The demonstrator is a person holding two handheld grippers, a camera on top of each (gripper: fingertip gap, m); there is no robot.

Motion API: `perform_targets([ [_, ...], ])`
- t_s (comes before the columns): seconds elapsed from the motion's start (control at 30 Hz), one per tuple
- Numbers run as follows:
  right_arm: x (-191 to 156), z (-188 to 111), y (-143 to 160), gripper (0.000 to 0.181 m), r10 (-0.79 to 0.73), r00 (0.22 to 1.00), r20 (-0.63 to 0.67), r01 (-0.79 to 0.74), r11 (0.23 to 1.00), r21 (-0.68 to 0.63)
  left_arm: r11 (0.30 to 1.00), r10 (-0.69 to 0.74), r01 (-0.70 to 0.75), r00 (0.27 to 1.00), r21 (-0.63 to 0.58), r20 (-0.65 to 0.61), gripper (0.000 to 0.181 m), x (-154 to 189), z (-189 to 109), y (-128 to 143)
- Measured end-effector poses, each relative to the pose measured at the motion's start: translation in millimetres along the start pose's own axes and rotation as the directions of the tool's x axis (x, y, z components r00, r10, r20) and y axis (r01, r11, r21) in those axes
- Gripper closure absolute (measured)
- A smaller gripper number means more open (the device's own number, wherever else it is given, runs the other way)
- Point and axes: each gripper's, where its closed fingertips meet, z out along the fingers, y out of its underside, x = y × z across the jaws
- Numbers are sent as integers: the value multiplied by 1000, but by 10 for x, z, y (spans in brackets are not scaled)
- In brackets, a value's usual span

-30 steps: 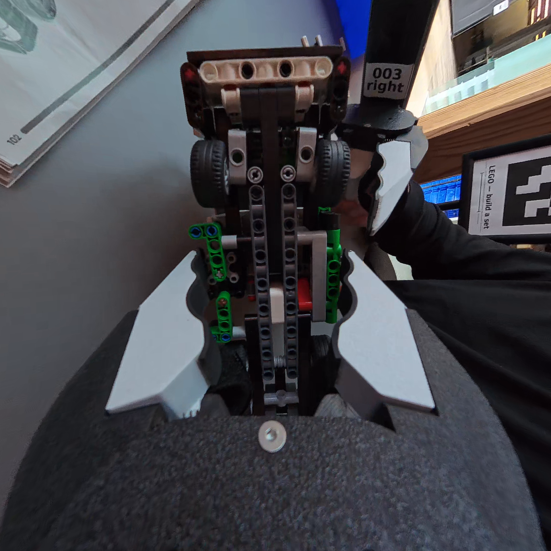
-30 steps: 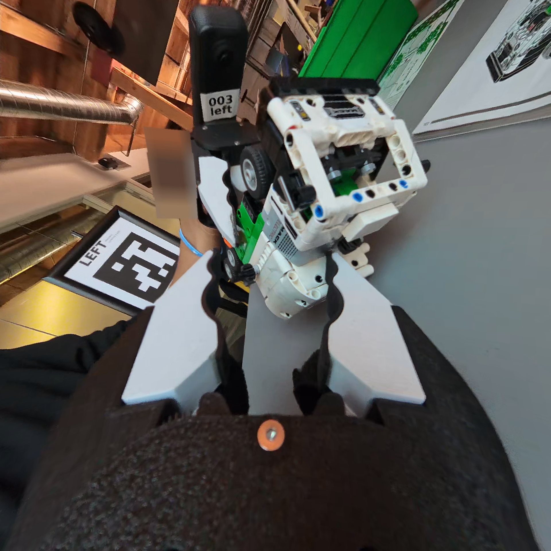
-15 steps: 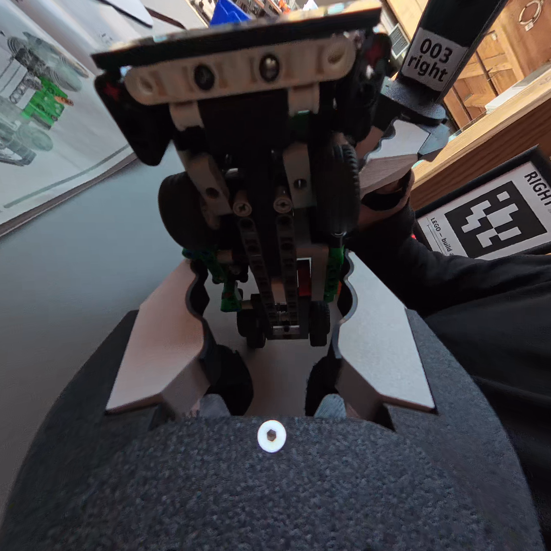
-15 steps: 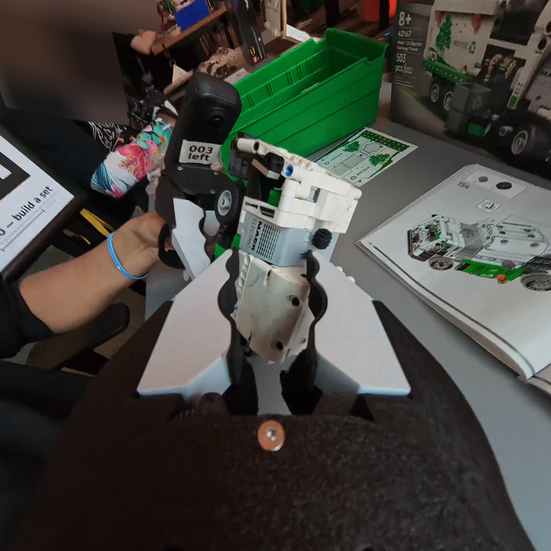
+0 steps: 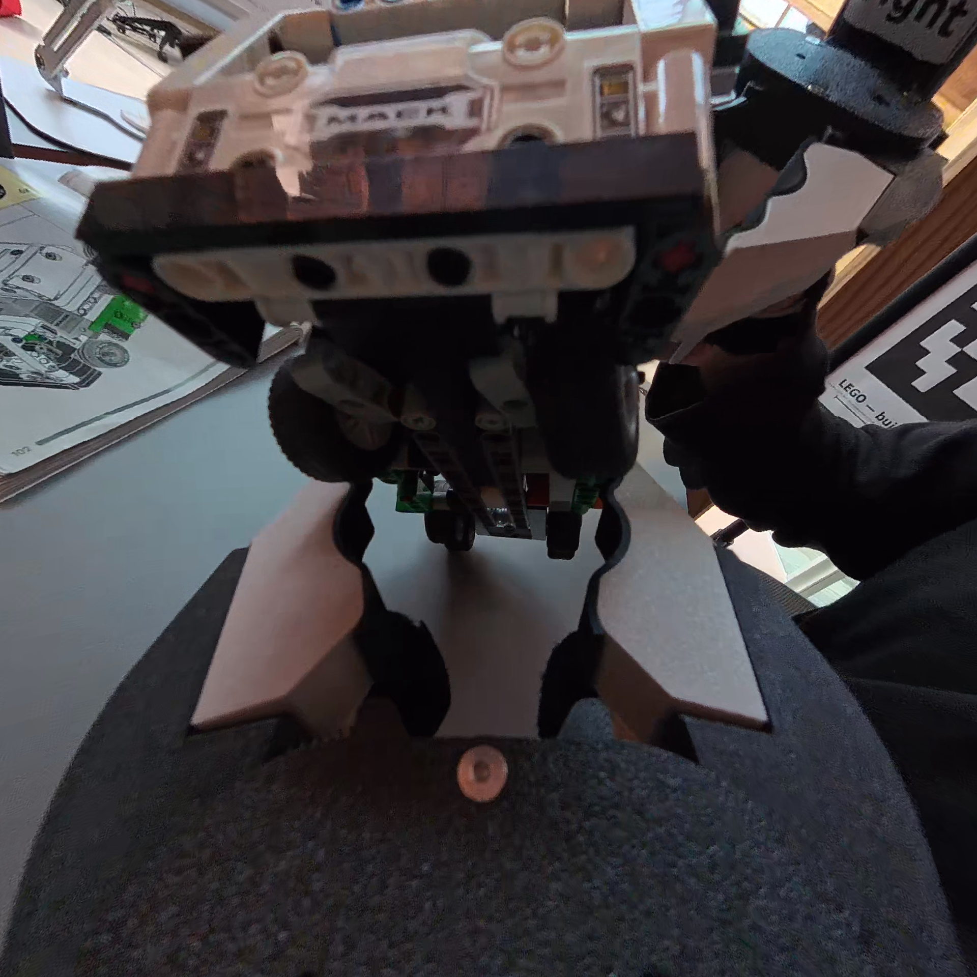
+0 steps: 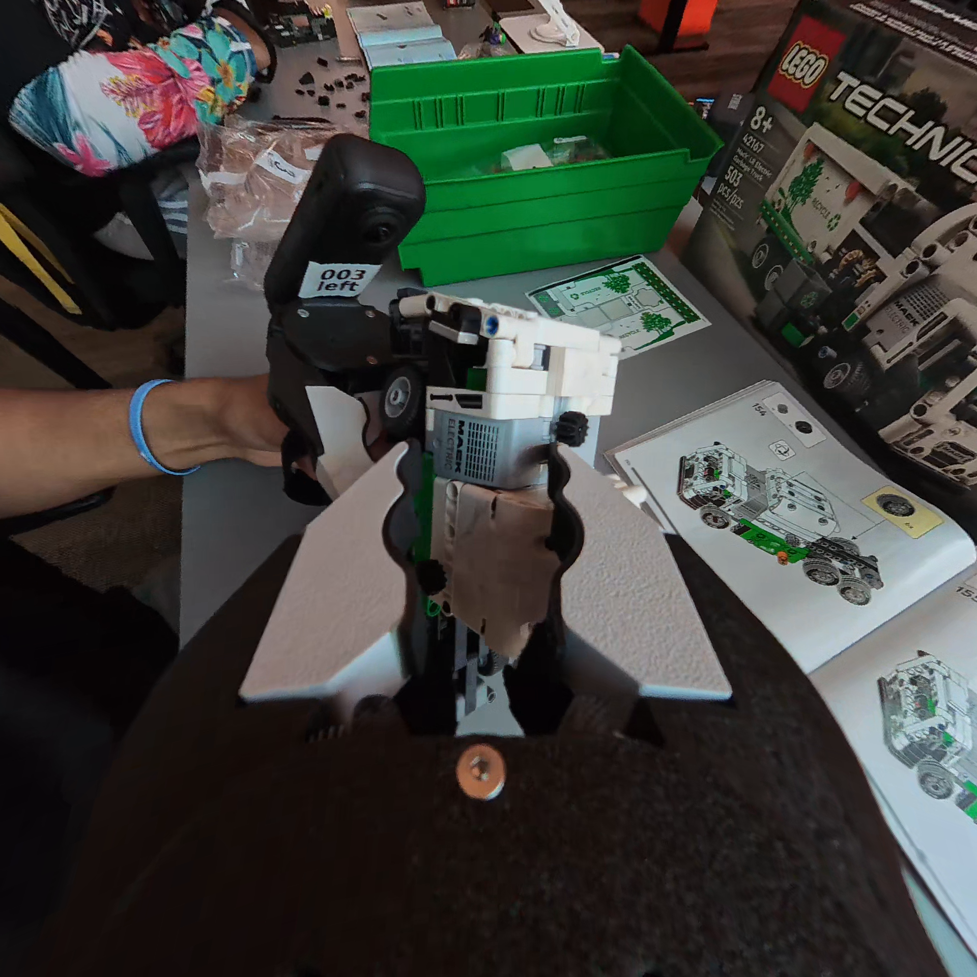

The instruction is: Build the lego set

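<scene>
The partly built white, grey and green lego truck (image 6: pixel 491 433) is held up off the table, nose away from the right wrist camera. My right gripper (image 6: pixel 478 454) is shut on its white and grey body. In the left wrist view the truck (image 5: pixel 423 254) shows its underside and front bumper, nose tipped towards the camera. My left gripper (image 5: pixel 481 507) is open, with the truck's rear wheels just beyond its fingertips and apart from them. One right finger (image 5: pixel 782 222) lies against the cab's side. A left finger (image 6: pixel 338 433) sits beside a front wheel.
A green bin (image 6: pixel 528 174) with loose parts stands at the back of the grey table (image 5: pixel 132 555). The set's box (image 6: pixel 846 211) is at the right, an open instruction booklet (image 6: pixel 766 502) below it, and a sticker sheet (image 6: pixel 618 312) nearby. Plastic bags (image 6: pixel 248 180) lie at the far left. The grippers' ends are close to 7 centimeters from one another.
The right gripper has closed on the truck and swung it upright. The truck's nose has tipped towards the left camera, and its chassis has slid out from between the left fingers.
</scene>
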Motion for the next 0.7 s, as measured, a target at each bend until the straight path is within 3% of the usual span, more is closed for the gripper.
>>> perform_targets([
  [0.1, -47, -128, -5, 120, -15, 996, 84, 12, 999, 32, 1000, 8, -8, 1000, -7, -2, 96, 2, -16, 9],
  [0.17, 126, -260, 39, 116, -14, 997, 72, 11, 999, 45, 1000, 0, 0, 1000, -6, -1, 96, -6, -35, 17],
  [0.23, 234, -277, 199, 91, 8, 989, 148, -10, 1000, 12, 1000, -4, 4, 1000, 2, 5, 96, -17, -66, 18],
  [0.3, 209, -186, 366, 78, 68, 958, 277, -52, 997, -64, 1000, 2, -2, 1000, 7, 8, 96, -13, -84, 21],
  [0.43, 99, -3, 371, 80, 178, 871, 458, -109, 979, -172, 999, 51, -51, 999, 9, 13, 96, 35, -57, 23],
  [0.53, -61, 41, 433, 95, 232, 794, 562, -86, 958, -274, 997, 81, -81, 997, 7, 20, 96, 69, -16, 39],
  [0.7, -89, 28, 465, 98, 151, 819, 553, 19, 957, -290, 994, 105, -105, 994, -19, 42, 95, 94, 9, 77],
])
